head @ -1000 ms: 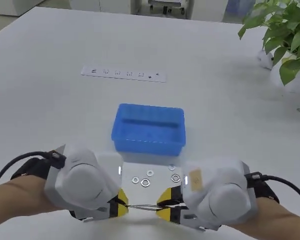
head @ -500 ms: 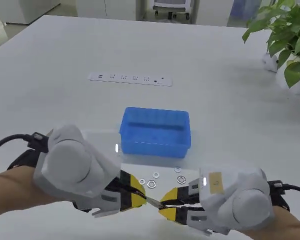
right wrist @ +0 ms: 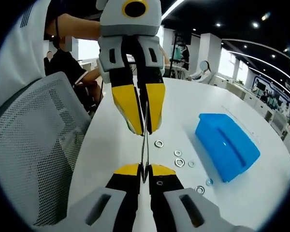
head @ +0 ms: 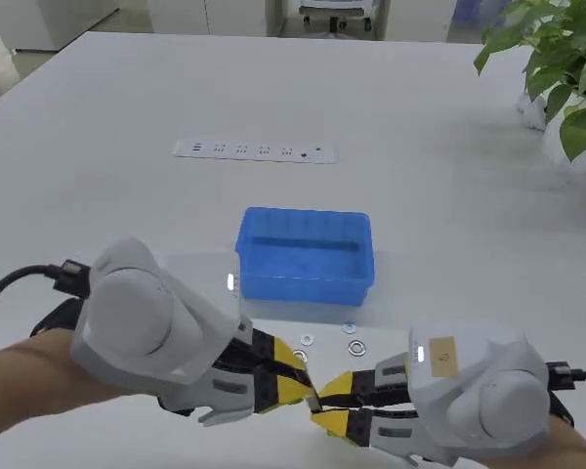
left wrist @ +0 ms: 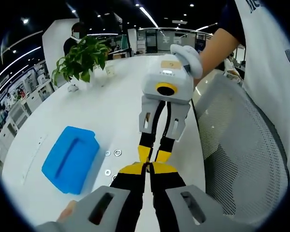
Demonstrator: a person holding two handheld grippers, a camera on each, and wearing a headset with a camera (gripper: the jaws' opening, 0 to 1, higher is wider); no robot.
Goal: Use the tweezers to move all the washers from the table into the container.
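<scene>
Thin metal tweezers [right wrist: 145, 145] span the short gap between my two grippers, just above the table's near edge. My left gripper [head: 301, 383] is shut on one end and my right gripper [head: 324, 408] is shut on the other, yellow tips almost touching. Several small washers [head: 355, 348] lie on the white table just beyond the tips. Behind them stands the blue container [head: 306, 252], open-topped, with nothing seen inside. The left gripper view shows my left gripper [left wrist: 147, 169] meeting the right one, with the container [left wrist: 70, 157] and washers [left wrist: 117, 152] to the left.
A white power strip [head: 254, 150] lies beyond the container. A green potted plant [head: 557, 59] stands at the far right. A grey mesh chair [right wrist: 34, 154] sits beside the table's near edge. People stand in the background of the gripper views.
My left gripper has risen and tilted, tips now pointing down to the right. The two grippers have drawn closer along the tweezers. The right one sits a little lower and further right.
</scene>
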